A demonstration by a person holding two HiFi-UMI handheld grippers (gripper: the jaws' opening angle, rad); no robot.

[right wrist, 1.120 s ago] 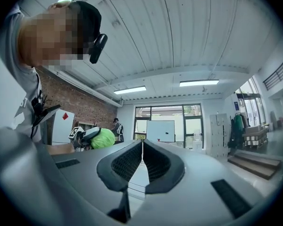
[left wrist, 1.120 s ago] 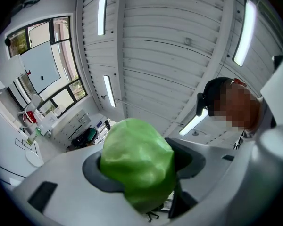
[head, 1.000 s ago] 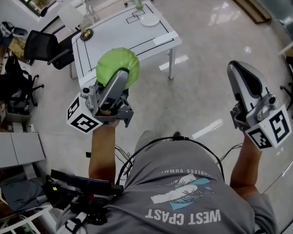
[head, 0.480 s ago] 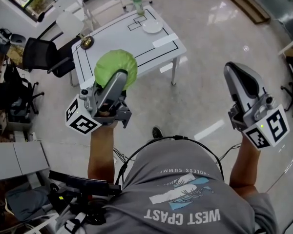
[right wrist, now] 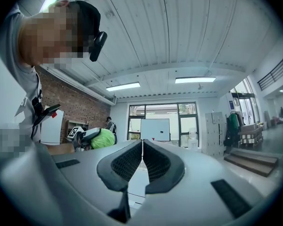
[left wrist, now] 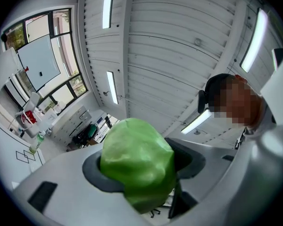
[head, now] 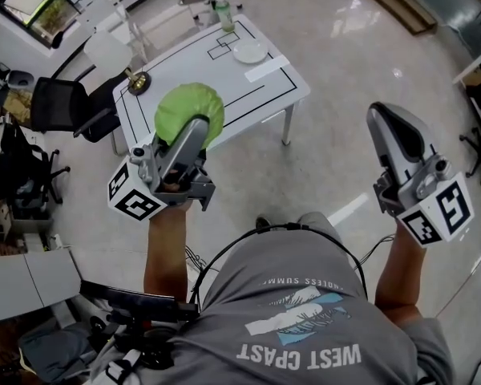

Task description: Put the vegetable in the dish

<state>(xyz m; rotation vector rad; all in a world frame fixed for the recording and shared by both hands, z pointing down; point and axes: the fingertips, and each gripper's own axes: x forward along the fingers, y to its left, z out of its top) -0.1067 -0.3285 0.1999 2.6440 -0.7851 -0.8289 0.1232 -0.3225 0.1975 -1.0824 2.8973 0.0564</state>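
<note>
Two grippers: left gripper (head: 194, 123) and right gripper (head: 387, 119), both held in the air in front of the person, short of the tabletop (head: 176, 74).
Left jaws: clamped on the vegetable (head: 188, 104) — a rounded green head that bulges out beyond them.
Right jaws: pressed together, nothing between them.
Vegetable, position: aloft in the left jaws, seen against the near edge of the tabletop in the head view; not yet over the dish.
Dish (head: 249, 51): white and shallow, on the far part of the tabletop, well apart from the vegetable.
Deciding relation: the dish lies ahead of the left jaws and off to the right, across most of the tabletop. The left gripper is the nearer one and carries the load, so the reach is judged to be its own.
Long axis: none marked — the head is near round, so its turn in the jaws should matter little for setting down.
Head view alone: shows dish, tabletop and both grippers together, hence the gap to be crossed.
Left gripper view alone: shows the jaws sunk into the vegetable; it looks up at the ceiling, and the dish is not in it.
Right gripper view alone: shows the meeting line of its own closed jaws, and the vegetable from the side, small, at left.
</note>
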